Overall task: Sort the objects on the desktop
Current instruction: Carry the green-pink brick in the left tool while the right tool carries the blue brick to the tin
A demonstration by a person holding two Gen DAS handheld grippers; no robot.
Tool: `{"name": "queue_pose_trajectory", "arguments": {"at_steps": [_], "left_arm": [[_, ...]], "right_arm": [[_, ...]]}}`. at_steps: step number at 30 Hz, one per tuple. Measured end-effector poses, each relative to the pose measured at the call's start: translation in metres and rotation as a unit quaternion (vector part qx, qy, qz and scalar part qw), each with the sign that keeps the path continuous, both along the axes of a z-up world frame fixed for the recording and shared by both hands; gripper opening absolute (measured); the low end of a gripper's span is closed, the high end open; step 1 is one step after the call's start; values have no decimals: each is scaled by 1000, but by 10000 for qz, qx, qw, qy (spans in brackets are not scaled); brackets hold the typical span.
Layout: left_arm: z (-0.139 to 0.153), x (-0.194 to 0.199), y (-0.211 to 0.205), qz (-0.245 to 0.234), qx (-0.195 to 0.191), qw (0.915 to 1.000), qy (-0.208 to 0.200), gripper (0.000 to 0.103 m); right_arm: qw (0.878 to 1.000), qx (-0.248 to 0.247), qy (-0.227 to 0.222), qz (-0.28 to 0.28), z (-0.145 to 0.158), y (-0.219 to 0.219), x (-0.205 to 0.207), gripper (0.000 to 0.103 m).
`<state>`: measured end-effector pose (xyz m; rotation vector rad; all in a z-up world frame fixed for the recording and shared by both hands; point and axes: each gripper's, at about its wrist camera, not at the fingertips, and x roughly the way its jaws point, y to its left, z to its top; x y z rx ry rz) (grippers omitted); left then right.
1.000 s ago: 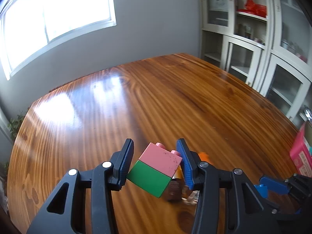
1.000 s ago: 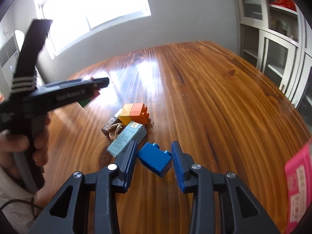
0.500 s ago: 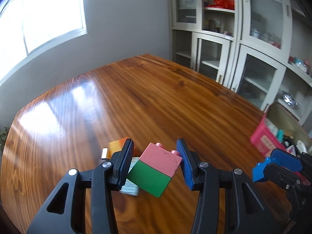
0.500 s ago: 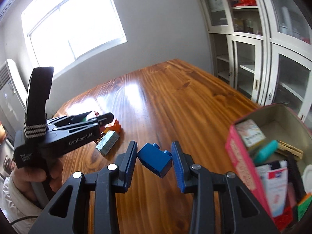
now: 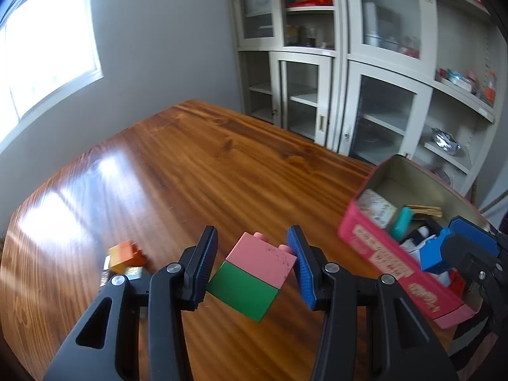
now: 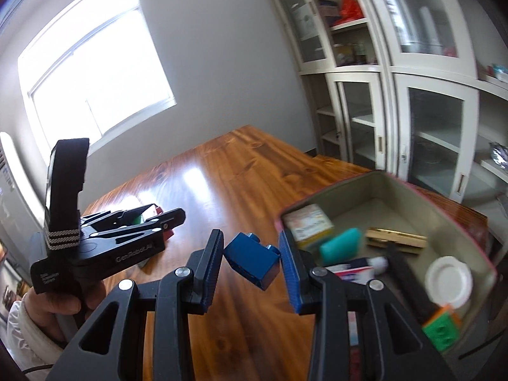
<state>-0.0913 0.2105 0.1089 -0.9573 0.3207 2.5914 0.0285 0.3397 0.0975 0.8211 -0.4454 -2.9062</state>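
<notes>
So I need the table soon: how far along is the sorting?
Partly done. The pink box already holds several things, including a teal case and a white lid. In hand: the left gripper carries a pink-and-green block, the right gripper a blue block. Left: an orange block and small items beside it.

walls: plain grey wall (image 5: 165, 47) | window: bright window (image 6: 95, 76) upper left of both views, daylight glaring on tabletop | furniture: glossy brown wooden table (image 5: 197, 165) mid-frame; cream glass-door cabinets (image 5: 365, 63) at right, shelves with blurred red and white items | floor: hidden
</notes>
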Motion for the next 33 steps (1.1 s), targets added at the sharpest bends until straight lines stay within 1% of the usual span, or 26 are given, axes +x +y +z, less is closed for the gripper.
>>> {"name": "queue_pose_trajectory", "arguments": {"at_steps": [7,14,23,33], "left_arm": [[1,15,43,-311,-116,9994,29,49],[2,23,79,-585,-209,9981,45,49],[-2,27,118,-891,-255,9957,-14,49],[-9,26,144,-1113,-261,9934,-91,49]], "right_arm": [[9988,-135,-49,-461,-8,44,16,40],[9968,-141,-162,-774,-17,71,22,40],[9956,31,-296,-885,-24,86,25,40],[9946,76,-489,-915,-34,94,20,41]]}}
